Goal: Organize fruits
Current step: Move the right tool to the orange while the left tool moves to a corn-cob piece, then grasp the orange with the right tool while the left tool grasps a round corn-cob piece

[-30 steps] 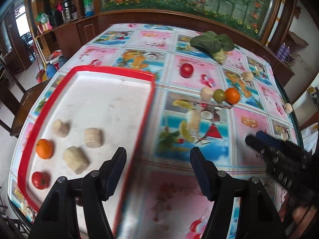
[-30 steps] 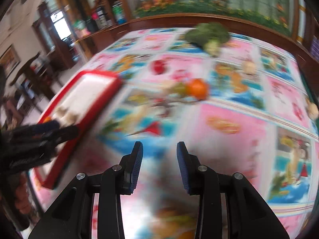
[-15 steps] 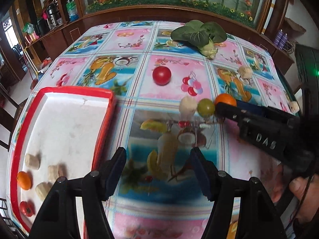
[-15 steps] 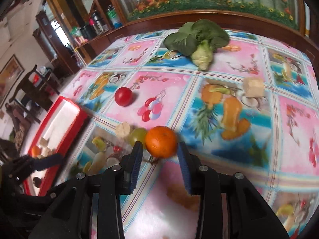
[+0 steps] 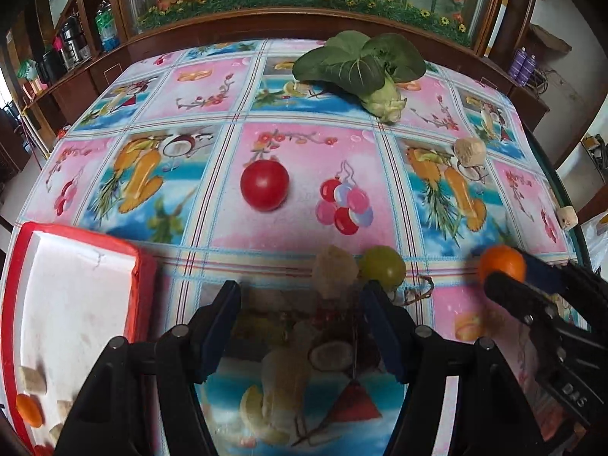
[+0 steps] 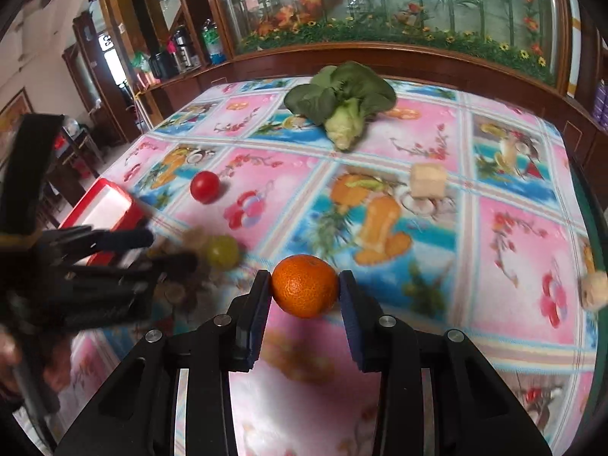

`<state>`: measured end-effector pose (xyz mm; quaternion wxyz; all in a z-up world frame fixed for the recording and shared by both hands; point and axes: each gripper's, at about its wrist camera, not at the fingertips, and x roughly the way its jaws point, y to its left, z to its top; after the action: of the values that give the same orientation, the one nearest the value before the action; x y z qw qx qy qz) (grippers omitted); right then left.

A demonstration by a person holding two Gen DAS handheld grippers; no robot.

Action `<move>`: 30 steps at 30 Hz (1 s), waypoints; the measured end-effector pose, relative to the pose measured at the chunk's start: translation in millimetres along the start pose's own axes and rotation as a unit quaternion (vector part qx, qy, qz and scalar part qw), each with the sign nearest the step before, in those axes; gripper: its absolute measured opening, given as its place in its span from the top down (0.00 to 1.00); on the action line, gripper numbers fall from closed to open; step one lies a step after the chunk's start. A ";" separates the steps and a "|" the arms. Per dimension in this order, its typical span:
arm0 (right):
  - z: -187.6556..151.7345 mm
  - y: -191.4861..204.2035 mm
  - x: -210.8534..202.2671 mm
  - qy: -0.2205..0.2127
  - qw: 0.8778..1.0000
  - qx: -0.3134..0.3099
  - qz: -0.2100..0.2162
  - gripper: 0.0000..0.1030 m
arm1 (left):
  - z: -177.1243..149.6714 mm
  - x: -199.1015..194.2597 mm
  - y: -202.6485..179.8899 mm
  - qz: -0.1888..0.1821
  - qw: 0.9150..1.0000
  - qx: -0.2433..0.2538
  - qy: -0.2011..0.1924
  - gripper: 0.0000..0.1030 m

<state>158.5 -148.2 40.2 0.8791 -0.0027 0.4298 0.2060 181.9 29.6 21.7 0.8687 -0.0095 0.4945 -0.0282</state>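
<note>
The right claw (image 6: 304, 290) had closed both pads against the mandarin (image 6: 305, 285), apparently to carry it to the red tray (image 5: 146, 277). The left claw (image 5: 300, 321) gaped empty, the green grape (image 5: 383, 269) just beyond its right finger, likely next.

Soft daylight fills both views, brightest at the window (image 6: 110, 64) far left of the right gripper's fingers (image 6: 258, 315); shadows under the tomato (image 5: 265, 185) and the mandarin (image 6: 305, 290) are faint and short; a pale sheen washes out the tablecloth (image 5: 311, 159) ahead of the left gripper's fingers (image 5: 222, 326); fisheye bending curves the table edges and cabinet (image 5: 304, 22), with dark vignetting in the corners; the left gripper (image 6: 159, 250) is smeared by motion blur in the right wrist view; the green fruit (image 6: 222, 251) beside it is soft; cloth close under both sets of fingers is blurred; the bok choy (image 6: 342, 98) far ahead stays sharp.
</note>
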 end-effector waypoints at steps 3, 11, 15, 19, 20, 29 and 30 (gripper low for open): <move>-5.5 -6.7 -5.0 0.000 1.000 0.013 0.005 0.66 | 6.0 0.0 1.6 -0.009 1.000 -0.003 -0.015 0.33; -12.7 -13.4 -8.7 0.007 0.999 0.047 0.021 0.65 | -10.8 -2.1 4.4 -0.055 0.999 0.002 0.003 0.35; -15.2 -15.7 -11.2 0.007 0.998 0.052 0.021 0.65 | -15.0 -0.9 -8.5 -0.018 0.998 0.062 -0.003 0.35; -16.4 -17.8 -8.3 0.011 0.998 0.060 0.020 0.65 | -4.7 4.5 -7.1 -0.004 0.998 0.065 -0.019 0.37; -17.2 -17.8 -8.5 0.012 0.998 0.062 0.021 0.65 | -2.5 2.9 -5.4 -0.004 0.998 0.064 -0.026 0.40; -16.4 -14.6 -11.1 0.011 0.998 0.059 0.023 0.65 | 1.0 8.0 0.9 -0.025 0.998 0.041 -0.030 0.70; -16.5 -14.0 -11.2 0.010 0.998 0.058 0.020 0.65 | 0.3 7.1 1.7 -0.026 0.999 0.036 -0.031 0.73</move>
<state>145.1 -168.1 35.9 0.8691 0.0552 0.4499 0.1982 185.9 30.9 15.7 0.8824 0.0079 0.4655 -0.0680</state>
